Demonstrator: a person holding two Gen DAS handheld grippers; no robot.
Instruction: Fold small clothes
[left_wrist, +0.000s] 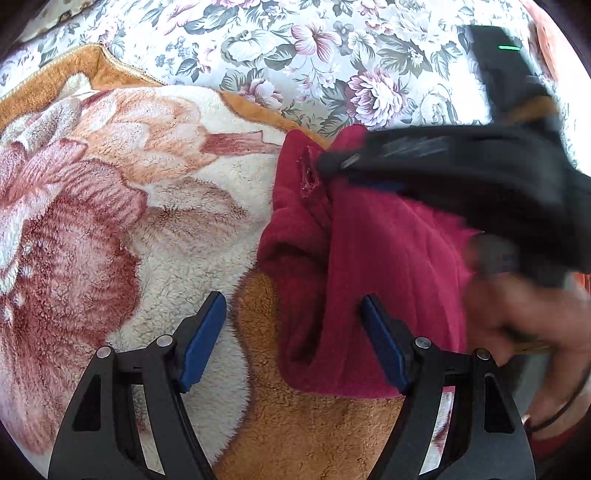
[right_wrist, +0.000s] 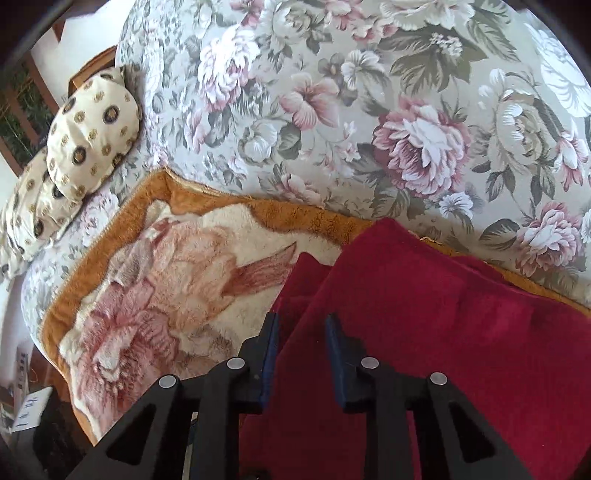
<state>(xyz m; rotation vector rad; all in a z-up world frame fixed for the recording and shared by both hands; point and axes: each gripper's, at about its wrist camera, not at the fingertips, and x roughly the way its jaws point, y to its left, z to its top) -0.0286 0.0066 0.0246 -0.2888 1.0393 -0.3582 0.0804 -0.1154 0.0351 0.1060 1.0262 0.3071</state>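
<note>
We hover our left gripper (left_wrist: 293, 341) wide apart, empty, over the red garment (left_wrist: 388, 266) on the blanket (left_wrist: 110, 221); our right gripper (right_wrist: 301, 356) stands narrowly parted astride its folded edge, seemingly ungripped.

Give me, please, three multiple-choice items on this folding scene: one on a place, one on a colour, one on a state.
1. What does the red garment lie on?
A. a bare wooden floor
B. a plush flowered blanket
C. a metal tray

2. What colour are the pads of the left claw?
A. blue
B. yellow
C. white

3. How does the left claw stand?
A. shut on the garment
B. shut on the blanket
C. wide open, gripping nothing

Answers:
1 B, the red cloth rests on the cream and orange fleece in both views.
2 A, both pads in the left wrist view are dark blue.
3 C, a broad gap shows between its pads, with only one pad over the garment's edge.
</note>
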